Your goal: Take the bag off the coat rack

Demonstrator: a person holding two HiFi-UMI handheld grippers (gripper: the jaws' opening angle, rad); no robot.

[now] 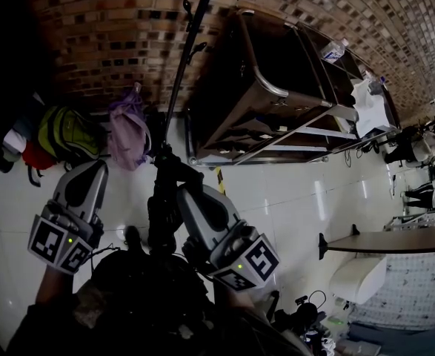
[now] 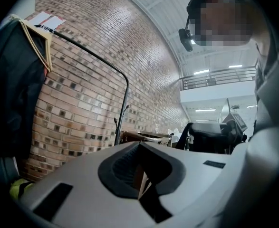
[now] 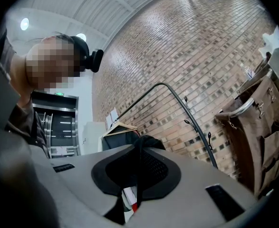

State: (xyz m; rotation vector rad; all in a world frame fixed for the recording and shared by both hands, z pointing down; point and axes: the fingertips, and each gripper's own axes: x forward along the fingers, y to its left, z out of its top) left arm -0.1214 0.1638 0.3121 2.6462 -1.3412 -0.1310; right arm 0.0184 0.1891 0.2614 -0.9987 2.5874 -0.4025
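Observation:
A black bag [image 1: 164, 206] hangs low between my two grippers, in front of the black coat rack pole [image 1: 186, 58], which has hooks higher up. My right gripper [image 1: 190, 199] is just right of the bag and shut on its black strap [image 3: 143, 148], which sticks up out of the jaws. My left gripper [image 1: 91, 173] is left of the bag and apart from it, jaws together with nothing held. The pole [image 3: 198, 129] shows curved against the brick wall, and again as a pole [image 2: 122, 108] beyond the left gripper [image 2: 139, 172]. The right gripper [image 3: 138, 167] points up toward the wall.
A purple bag [image 1: 128, 136] and a green backpack [image 1: 69, 132] sit left of the rack's foot. A brown metal-framed cart [image 1: 276, 102] stands to the right, with a table edge [image 1: 395, 241] and a white bin [image 1: 358, 277] nearer. Dark clothes on a hanger [image 2: 15, 80] hang at left.

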